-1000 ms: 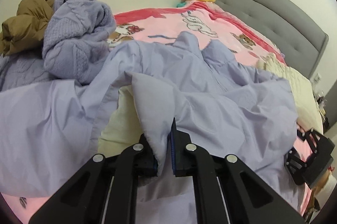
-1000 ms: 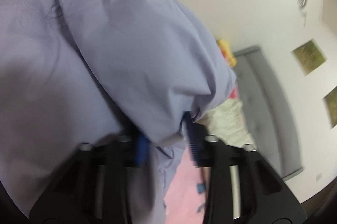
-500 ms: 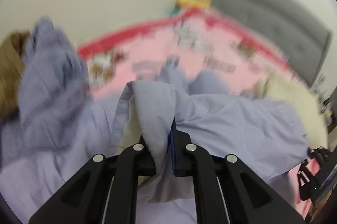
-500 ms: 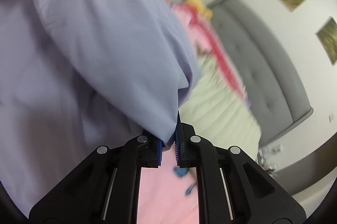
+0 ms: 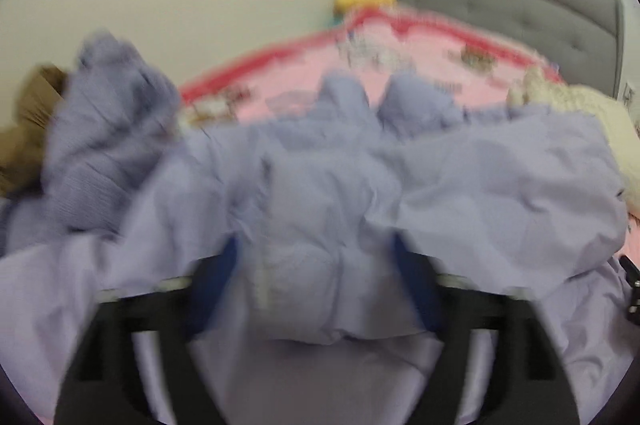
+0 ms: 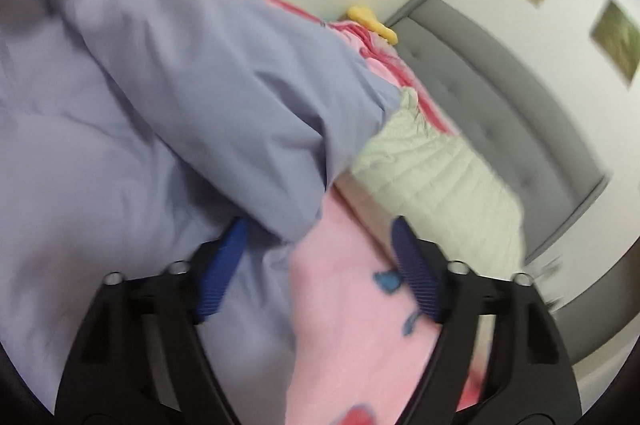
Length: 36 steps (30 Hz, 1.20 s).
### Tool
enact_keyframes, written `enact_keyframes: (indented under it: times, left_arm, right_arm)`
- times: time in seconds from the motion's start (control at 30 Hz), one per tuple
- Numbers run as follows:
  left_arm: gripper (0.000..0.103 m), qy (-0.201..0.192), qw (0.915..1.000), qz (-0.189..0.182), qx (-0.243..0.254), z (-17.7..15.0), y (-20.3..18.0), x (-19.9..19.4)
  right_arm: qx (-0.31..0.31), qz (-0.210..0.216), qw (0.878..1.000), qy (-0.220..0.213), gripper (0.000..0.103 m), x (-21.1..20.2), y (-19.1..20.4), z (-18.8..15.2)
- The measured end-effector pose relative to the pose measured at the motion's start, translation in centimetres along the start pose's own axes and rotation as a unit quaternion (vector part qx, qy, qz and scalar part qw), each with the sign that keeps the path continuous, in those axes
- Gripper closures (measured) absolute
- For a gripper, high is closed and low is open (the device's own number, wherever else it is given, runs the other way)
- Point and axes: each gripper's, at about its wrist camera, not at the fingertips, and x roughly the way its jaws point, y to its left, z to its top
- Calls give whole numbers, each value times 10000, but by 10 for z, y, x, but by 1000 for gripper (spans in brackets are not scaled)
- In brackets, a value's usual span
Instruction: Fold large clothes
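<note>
Both grips released within the last half second: left gripper [image 5: 316, 261] and right gripper [image 6: 320, 249] jaws have just been opening, now spread wide, with nothing pinched. Lilac garment [image 5: 460, 177] dropped onto the pink bedspread [image 6: 352, 305], bunched; fold judged laid, needing smoothing. Knitted lilac heap [image 5: 108, 129] at 9 o'clock, cream quilted piece [image 6: 432, 177] at 2 o'clock crowd the space.

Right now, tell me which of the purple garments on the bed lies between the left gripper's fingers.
The smooth lilac jacket; it lies between the open left gripper. The knitted purple sweater is heaped farther left, beside the brown garment.
</note>
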Motion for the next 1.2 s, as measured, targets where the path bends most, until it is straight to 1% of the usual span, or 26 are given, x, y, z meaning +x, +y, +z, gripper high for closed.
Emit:
enact_keyframes:
  times: [0.03,0.07,0.1,0.13,0.17,0.2,0.23,0.27,0.3,0.33,0.37,0.4,0.43,0.47,0.5,0.53,0.57,0.63,0.67,0.7,0.73,0.87,0.93,1.0,1.07,1.2]
  left_arm:
    - [13,-272,9995,128,-35,0,3,-12]
    - [13,-459,9987,176,-113,-1,5,-23]
    - [13,-655,9974,215,-224,-2,6,-35]
    - [11,-837,9959,173,-286,-1,5,-45]
    - [8,-919,9954,15,-264,3,1,-49]
    - [8,-876,9959,-132,-206,7,-5,-48]
    - [8,-755,9965,-325,-114,13,-12,-44]
    - [8,-553,9969,-563,3,19,-19,-37]
    - [8,-261,9971,-698,179,29,-31,-22]
    - [8,-68,9971,-705,285,33,-38,-14]
    - [8,231,9971,-597,413,39,-48,3]
    - [8,356,9969,-537,449,41,-53,13]
    - [8,582,9955,-594,448,41,-58,25]
    - [8,898,9926,-728,361,41,-61,41]
    - [8,1168,9898,-777,257,39,-62,53]
    - [8,1304,9880,-808,164,34,-63,60]
    - [8,1417,9863,-841,39,31,-62,68]
    - [8,1619,9820,-929,-274,22,-56,81]
    - [8,1668,9806,-970,-340,18,-55,82]
    - [8,1725,9791,-1007,-385,15,-53,86]
    - [8,1750,9786,-1020,-373,13,-52,88]
    - [8,1829,9784,-955,-113,9,-55,91]
    - [8,1851,9782,-937,-65,8,-55,90]
    - [8,1839,9785,-932,-60,6,-55,89]
    - [7,1850,9785,-916,-38,5,-55,90]
    - [7,1918,9779,-827,27,7,-59,89]
  right_arm:
    - [197,323,9993,-1,30,1,-6,-5]
    - [341,558,9979,42,31,1,-7,-8]
    - [601,935,9937,134,34,6,-12,-12]
    - [959,1369,9856,249,41,13,-23,-14]
    - [1267,1650,9776,308,46,25,-33,-16]
    - [1590,1907,9681,326,50,34,-42,-16]
    - [1992,2086,9570,301,55,42,-52,-14]
    - [2362,2230,9457,141,57,46,-63,-10]
    - [2550,2278,9397,31,60,43,-64,-10]
    - [2835,2358,9294,-153,60,42,-73,-6]
    - [3183,2544,9125,-370,61,45,-84,1]
    - [3358,2647,9028,-452,65,47,-89,6]
    - [3509,2747,8937,-512,70,51,-91,14]
    - [3553,2784,8911,-475,71,54,-90,22]
    - [3534,2811,8915,-359,71,60,-89,28]
    - [3426,2816,8962,-110,72,73,-88,41]
    - [3230,2675,9075,224,72,87,-81,50]
    - [2911,2493,9212,669,74,100,-63,61]
    - [2738,2369,9276,920,74,110,-56,65]
    - [2646,2245,9314,1099,75,117,-50,67]
    - [2601,2146,9344,1151,76,113,-41,59]
    - [2396,1798,9423,1492,76,126,-21,57]
    - [2178,1594,9503,1552,76,129,-13,62]
    - [2033,1468,9549,1591,76,132,-6,67]
    - [1969,1411,9556,1679,76,137,-4,70]
    - [1948,1472,9545,1715,75,137,-7,68]
